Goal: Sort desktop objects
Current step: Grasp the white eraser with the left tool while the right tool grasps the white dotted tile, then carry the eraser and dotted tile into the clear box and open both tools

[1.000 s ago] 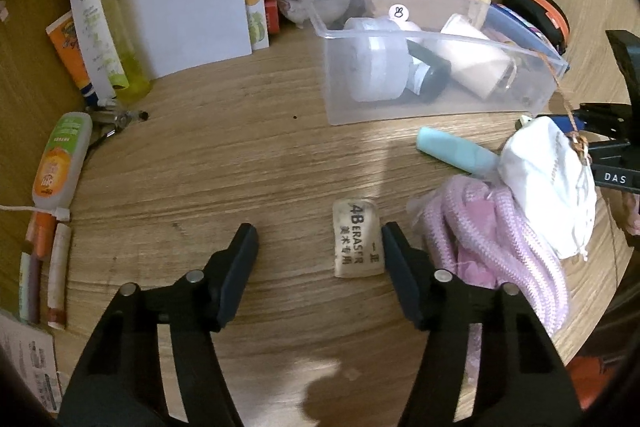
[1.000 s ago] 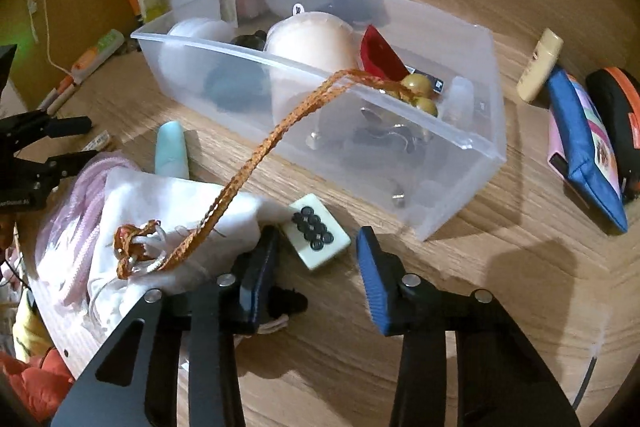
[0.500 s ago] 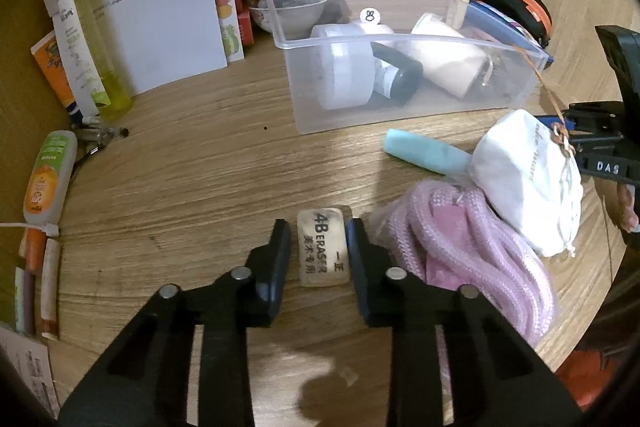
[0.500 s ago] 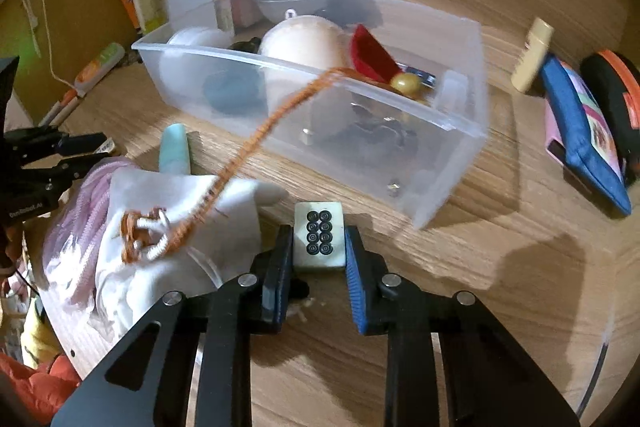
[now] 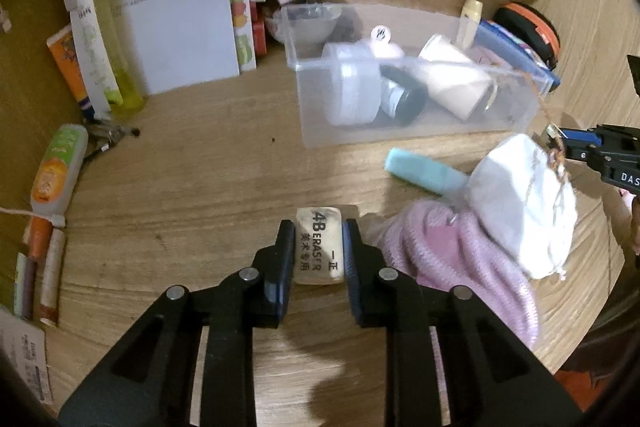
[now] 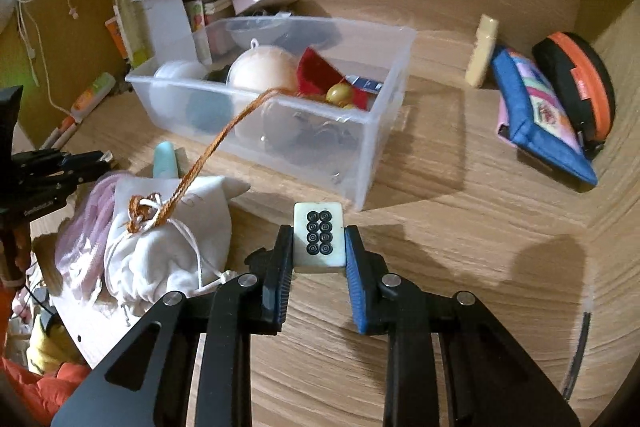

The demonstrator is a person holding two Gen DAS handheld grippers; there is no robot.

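Note:
My left gripper (image 5: 319, 247) is shut on a worn white 4B eraser (image 5: 319, 245) and holds it above the wooden desk. My right gripper (image 6: 319, 247) is shut on a mahjong tile (image 6: 319, 237) with black circles, lifted just in front of the clear plastic bin (image 6: 376, 131). The bin (image 5: 416, 135) holds jars, a round ball and small items. An orange cord (image 6: 208, 151) runs from the bin to a white drawstring pouch (image 6: 160, 247). The right gripper shows at the right edge of the left wrist view (image 5: 576, 141).
A pink rope bundle (image 5: 460, 259), the white pouch (image 5: 524, 207) and a teal tube (image 5: 424, 171) lie right of the eraser. Bottles, papers and boxes (image 5: 168, 27) stand at the back left. A blue pouch (image 6: 540, 115), an orange-black case (image 6: 576, 87) and a cream tube (image 6: 482, 51) lie at the right.
Both grippers closed from open: the left on the eraser, the right on the mahjong tile. Both items now sit lifted between the fingers.

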